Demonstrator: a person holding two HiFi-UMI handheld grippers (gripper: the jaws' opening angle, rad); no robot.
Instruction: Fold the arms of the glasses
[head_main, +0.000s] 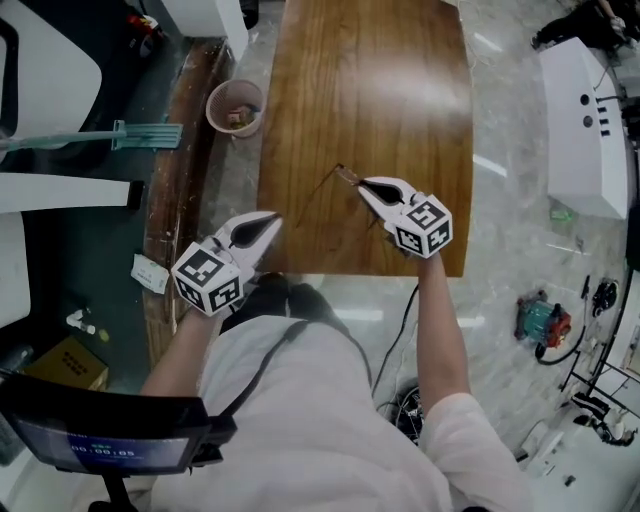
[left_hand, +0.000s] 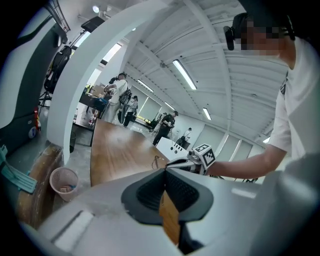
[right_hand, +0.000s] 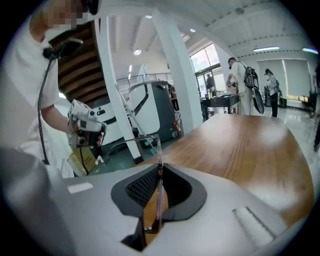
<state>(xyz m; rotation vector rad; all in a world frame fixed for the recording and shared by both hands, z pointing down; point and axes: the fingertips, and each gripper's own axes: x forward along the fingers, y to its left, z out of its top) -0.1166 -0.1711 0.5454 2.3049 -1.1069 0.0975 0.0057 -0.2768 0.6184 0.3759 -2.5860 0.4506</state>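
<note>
Two grippers near wooden table (head_main: 400, 90): right gripper (head_main: 363, 184) jaws clamp glasses (right_hand: 158, 170); left gripper (head_main: 272, 217) jaws closed, empty.

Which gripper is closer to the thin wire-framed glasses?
Right. The right gripper is shut on the thin wire-framed glasses over the brown wooden table. The left gripper, shut and empty, hovers apart from them by the table's near left corner.

- A glossy brown wooden tabletop (head_main: 370, 110) with rounded corners, with glare on its far half.
- A round pink wastebasket (head_main: 235, 107) on the floor just beside the tabletop's left edge, with scraps inside.
- A pale green translucent plastic piece (head_main: 140, 135), left of the wastebasket.
- A white machine housing (head_main: 583, 130), right of the tabletop.
- A small teal-and-red device (head_main: 542, 322) on the pale marbled floor (head_main: 500, 290).
- A yellow cardboard box (head_main: 70, 362), lower left.
- Standing people (left_hand: 120, 97) beyond the tabletop's far end.
</note>
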